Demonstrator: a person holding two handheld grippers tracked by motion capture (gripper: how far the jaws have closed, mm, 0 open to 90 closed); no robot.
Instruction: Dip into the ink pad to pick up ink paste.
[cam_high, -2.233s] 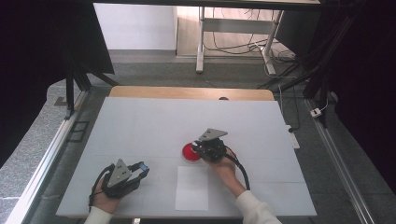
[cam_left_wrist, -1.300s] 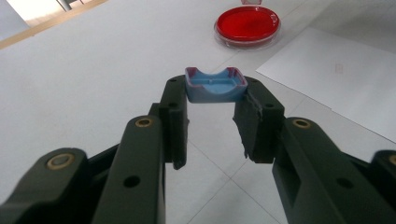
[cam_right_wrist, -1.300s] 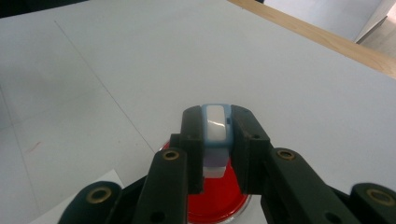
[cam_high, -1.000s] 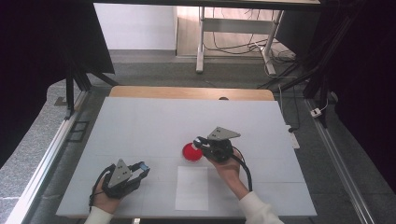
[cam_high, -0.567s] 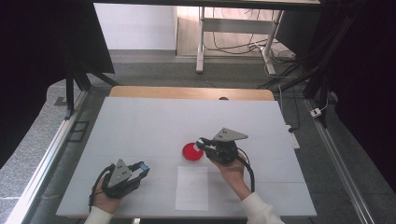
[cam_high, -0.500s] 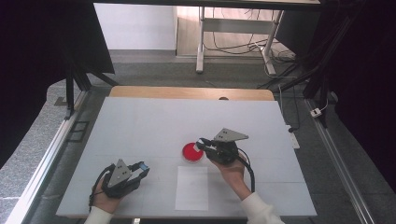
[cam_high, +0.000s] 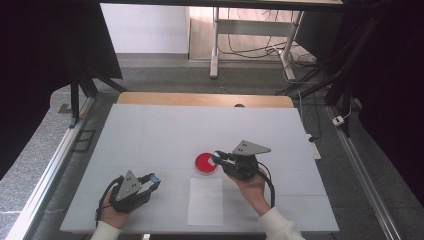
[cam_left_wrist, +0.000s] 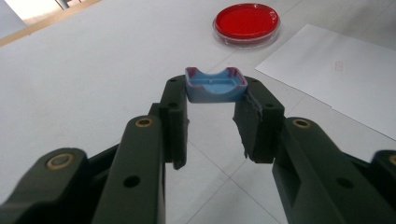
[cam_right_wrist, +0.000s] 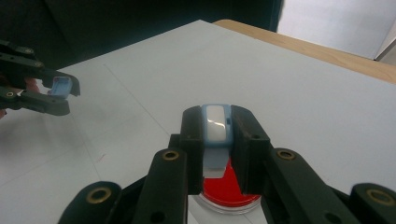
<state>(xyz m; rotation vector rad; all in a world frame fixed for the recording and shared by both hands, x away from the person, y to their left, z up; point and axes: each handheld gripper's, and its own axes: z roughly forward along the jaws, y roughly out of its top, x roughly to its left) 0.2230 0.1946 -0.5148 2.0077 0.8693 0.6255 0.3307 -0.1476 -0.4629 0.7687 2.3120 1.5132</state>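
Dish (cam_right_wrist: 227, 192) half hidden behind right tool (cam_right_wrist: 215, 122)

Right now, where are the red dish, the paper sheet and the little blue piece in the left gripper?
Red dish (cam_high: 205, 162): high view, middle of its red face.
Paper sheet (cam_high: 205, 201): high view, its centre.
Blue piece (cam_left_wrist: 215, 87): left gripper view, its hollow top.

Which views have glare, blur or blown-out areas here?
High view: soft and low in detail, dark surround, bright floor patch at top; table evenly lit. Left gripper view: near jaws blurred, blue cap and red dish sharper, dish rim faintly glinting. Right gripper view: white glare stripe on the blue piece between its jaws, top right corner washed out.
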